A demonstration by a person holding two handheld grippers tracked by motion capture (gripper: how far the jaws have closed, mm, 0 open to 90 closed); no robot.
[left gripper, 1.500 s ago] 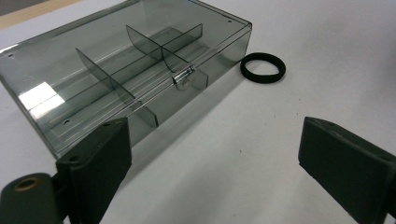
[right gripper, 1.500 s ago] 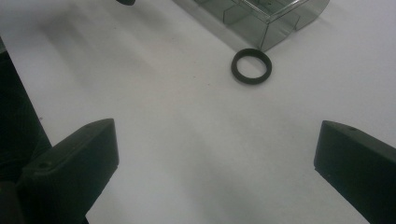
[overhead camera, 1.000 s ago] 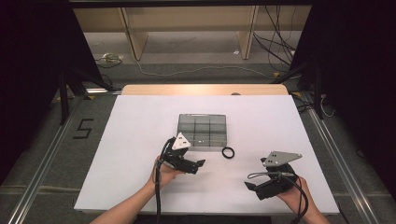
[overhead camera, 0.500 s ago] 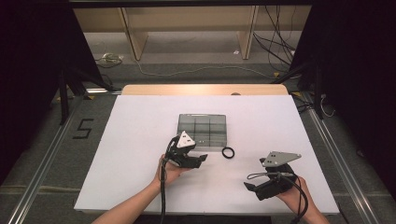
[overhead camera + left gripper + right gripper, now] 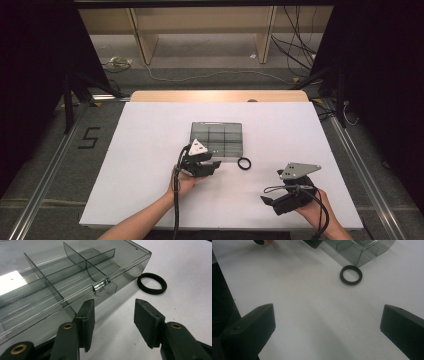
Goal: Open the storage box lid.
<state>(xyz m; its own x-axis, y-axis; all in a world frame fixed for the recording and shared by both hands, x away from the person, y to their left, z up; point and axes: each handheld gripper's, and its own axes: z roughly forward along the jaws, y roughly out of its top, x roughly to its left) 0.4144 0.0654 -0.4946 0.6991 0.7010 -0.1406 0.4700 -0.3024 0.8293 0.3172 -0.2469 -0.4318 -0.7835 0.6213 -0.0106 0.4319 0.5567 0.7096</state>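
Smoky clear plastic, the divided box [image 5: 216,141] sits lid-shut mid-counter [image 5: 150,150], its metal latch [image 5: 101,287] facing the left claw [image 5: 113,320]. That claw has crept nearer since earlier and been narrowing, gripping nothing; a black ring [image 5: 244,163], perhaps rubber, lies beside the box. Right claw [image 5: 327,327] gapes wide.

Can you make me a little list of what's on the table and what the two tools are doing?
table: white table top
box: clear grey box with dividers inside, lid down, small metal latch on its front
ring: black ring lying flat on the table beside the box's corner, touching nothing
left tool: at the box's front, aimed just below the latch; jaws have just been closing, nothing between them
right tool: jaws wide open over bare table, apart from the ring and box
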